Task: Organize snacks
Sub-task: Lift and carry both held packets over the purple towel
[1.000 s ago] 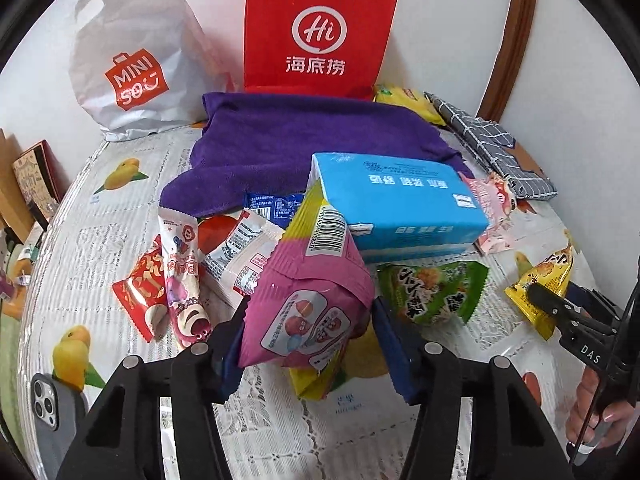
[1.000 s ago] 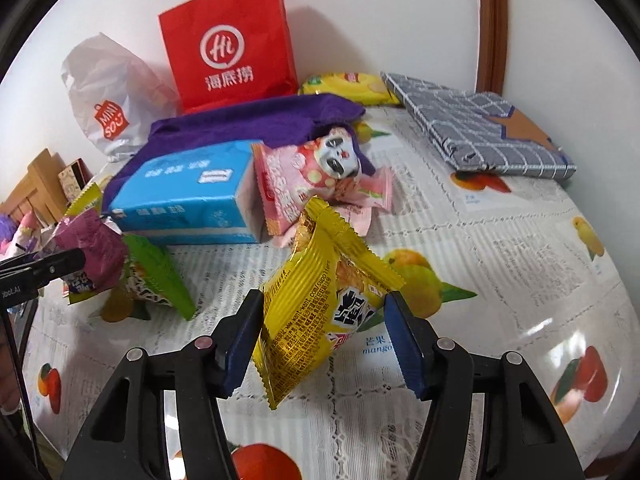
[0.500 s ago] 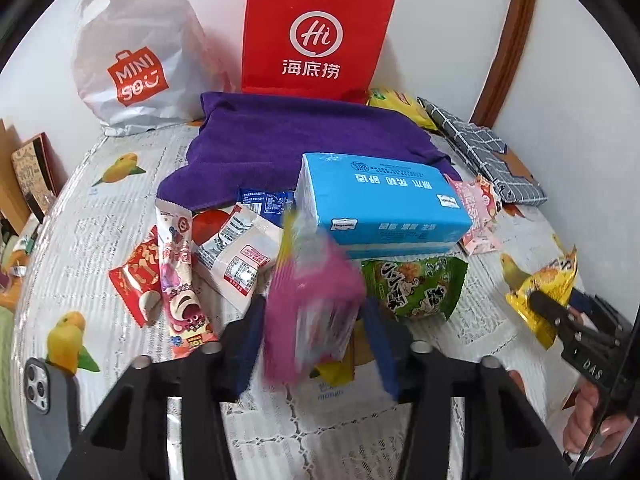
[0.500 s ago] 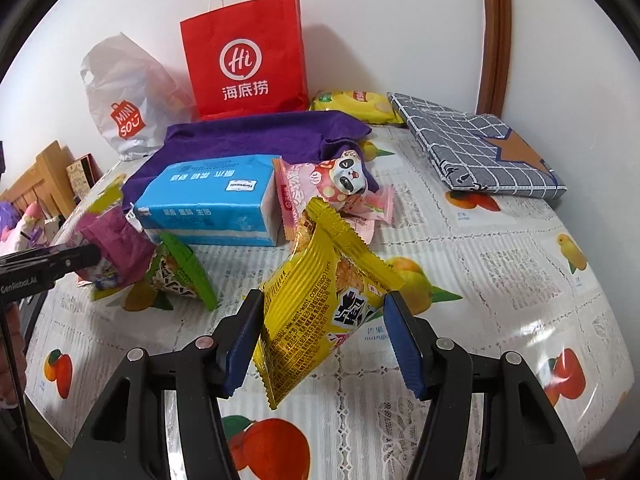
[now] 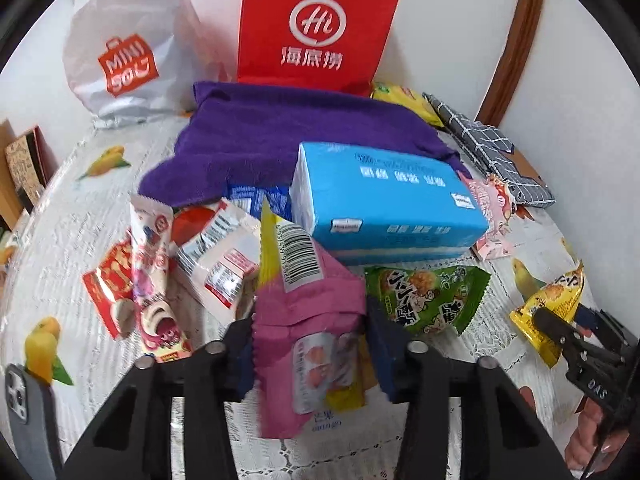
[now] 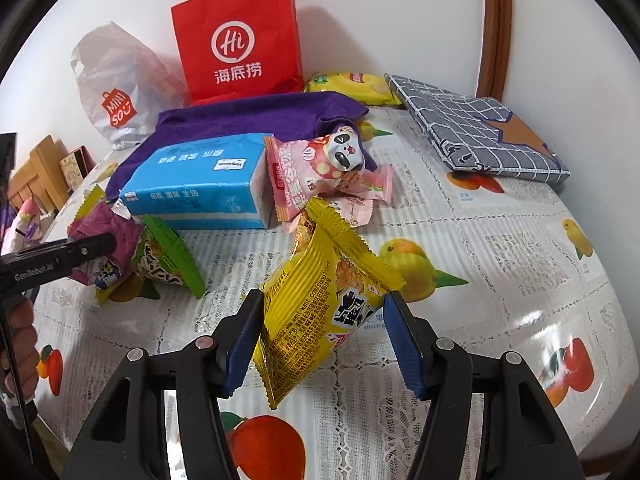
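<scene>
Tablecloth (image 6: 500,240) with fruit print carries scattered snacks. Far: red "Hi" paper bag (image 6: 240,48), white MINISO bag (image 6: 116,96). Centre: blue tissue pack (image 5: 384,204). Near: left gripper (image 5: 310,350), jaws closing on pink packet (image 5: 308,320); right gripper (image 6: 324,340) pinches yellow packet (image 6: 320,300), likely lifted for sorting.

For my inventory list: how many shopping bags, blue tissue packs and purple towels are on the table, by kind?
Shopping bags: 2 (red paper bag, white plastic bag)
Blue tissue pack: 1
Purple towel: 1
Total: 4
</scene>
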`<state>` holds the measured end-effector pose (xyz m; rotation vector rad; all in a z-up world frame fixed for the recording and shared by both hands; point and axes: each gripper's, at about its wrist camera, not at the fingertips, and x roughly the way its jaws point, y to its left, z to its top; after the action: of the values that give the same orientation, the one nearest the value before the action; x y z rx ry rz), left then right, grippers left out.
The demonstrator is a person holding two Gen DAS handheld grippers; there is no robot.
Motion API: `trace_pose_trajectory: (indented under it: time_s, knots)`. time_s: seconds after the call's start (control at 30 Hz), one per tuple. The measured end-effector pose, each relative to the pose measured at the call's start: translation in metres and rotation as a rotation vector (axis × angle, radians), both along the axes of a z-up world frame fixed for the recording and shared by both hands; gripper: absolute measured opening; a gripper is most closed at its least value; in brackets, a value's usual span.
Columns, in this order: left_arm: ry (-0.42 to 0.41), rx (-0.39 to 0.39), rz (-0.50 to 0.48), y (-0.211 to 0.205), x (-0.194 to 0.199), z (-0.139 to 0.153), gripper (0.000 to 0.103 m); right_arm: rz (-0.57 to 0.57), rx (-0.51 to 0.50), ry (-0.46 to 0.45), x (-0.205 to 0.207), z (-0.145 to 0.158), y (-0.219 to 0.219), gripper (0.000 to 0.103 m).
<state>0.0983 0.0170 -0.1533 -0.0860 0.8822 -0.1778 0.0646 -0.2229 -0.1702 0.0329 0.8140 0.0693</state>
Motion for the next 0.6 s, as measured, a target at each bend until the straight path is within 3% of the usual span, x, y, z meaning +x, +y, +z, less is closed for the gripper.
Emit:
trace_pose_trajectory:
  time_s: [0.4, 0.6]
  knots:
    - [-0.075, -0.072, -0.026, 0.01, -0.017, 0.051, 0.038, 0.04, -0.002, -0.042, 0.012, 0.041, 0.011, 0.061]
    - [-0.139, -0.024, -0.022, 0.002, -0.002, 0.087, 0.038, 0.074, -0.019, -0.142, 0.03, 0.09, 0.02, 0.061]
